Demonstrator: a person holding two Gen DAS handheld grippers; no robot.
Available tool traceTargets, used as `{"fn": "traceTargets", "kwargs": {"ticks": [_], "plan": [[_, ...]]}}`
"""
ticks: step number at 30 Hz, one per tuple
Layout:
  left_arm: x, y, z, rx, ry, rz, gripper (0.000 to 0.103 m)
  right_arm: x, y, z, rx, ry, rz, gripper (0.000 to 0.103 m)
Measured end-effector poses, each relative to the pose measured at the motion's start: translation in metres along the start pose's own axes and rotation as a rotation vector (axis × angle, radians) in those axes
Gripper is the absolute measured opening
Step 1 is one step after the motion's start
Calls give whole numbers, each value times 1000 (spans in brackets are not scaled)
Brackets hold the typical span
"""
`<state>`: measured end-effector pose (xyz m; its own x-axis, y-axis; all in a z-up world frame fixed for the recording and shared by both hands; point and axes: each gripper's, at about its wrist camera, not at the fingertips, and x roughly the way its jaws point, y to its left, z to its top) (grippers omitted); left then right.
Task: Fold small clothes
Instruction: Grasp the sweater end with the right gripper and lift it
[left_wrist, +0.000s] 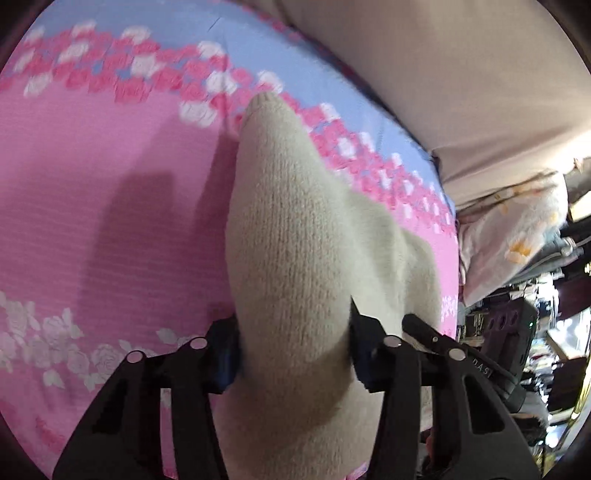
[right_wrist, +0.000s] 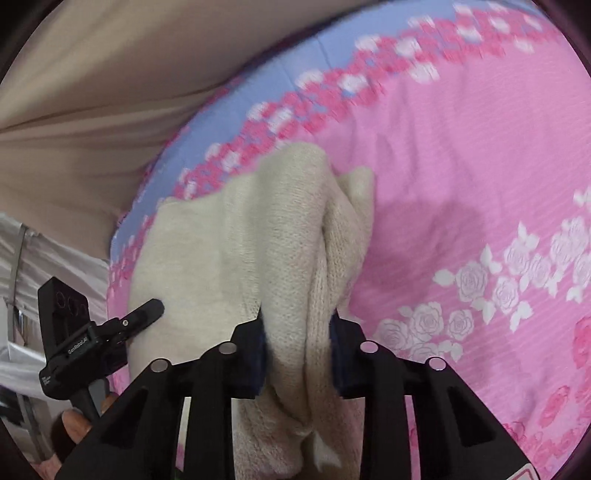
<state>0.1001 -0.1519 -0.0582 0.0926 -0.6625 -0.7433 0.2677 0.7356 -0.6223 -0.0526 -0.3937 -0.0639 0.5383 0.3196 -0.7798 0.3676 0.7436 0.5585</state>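
Cream knit garment (left_wrist: 291, 258) is hanging at frame centre, being pinched by left gripper (left_wrist: 293, 360) and right gripper (right_wrist: 297, 352) for folding onto the pink bedsheet (left_wrist: 110, 206).

A pink rose-printed bedsheet (left_wrist: 92, 192) with blue border is spread flat; a beige curtain (left_wrist: 461, 81) hangs beyond it.

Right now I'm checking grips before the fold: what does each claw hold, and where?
Both hold the cream knitted garment: left claw across a bunched section, right claw on a gathered fold.
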Motion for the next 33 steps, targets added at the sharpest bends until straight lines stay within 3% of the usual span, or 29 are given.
{"fn": "traceTargets", "kwargs": {"ticks": [5,8,11,14,15,17,20,27,33], "plan": [[-75,-34,24,54,-147,-70,45,-49,53,23,-99,-121,81,24],[-99,-39,45,79,-190,-48,51,-42,64,43,-113,-127,103,27],[-91,-25,58,86,-202,53,51,8,56,56,-64,-54,127,27],[-55,13,63,23,-159,165,45,73,59,51,-123,50,23,24],[-46,25,62,-4,-137,188,40,82,61,47,-137,54,0,24],[-42,39,61,-26,-156,225,40,85,62,46,-132,43,6,24],[-48,41,64,-9,-157,217,40,83,62,50,-127,54,-5,25],[-40,35,68,45,-139,272,45,95,66,56,-126,82,-81,50],[-35,38,69,45,-131,280,48,105,56,54,-80,87,-56,51]]}}
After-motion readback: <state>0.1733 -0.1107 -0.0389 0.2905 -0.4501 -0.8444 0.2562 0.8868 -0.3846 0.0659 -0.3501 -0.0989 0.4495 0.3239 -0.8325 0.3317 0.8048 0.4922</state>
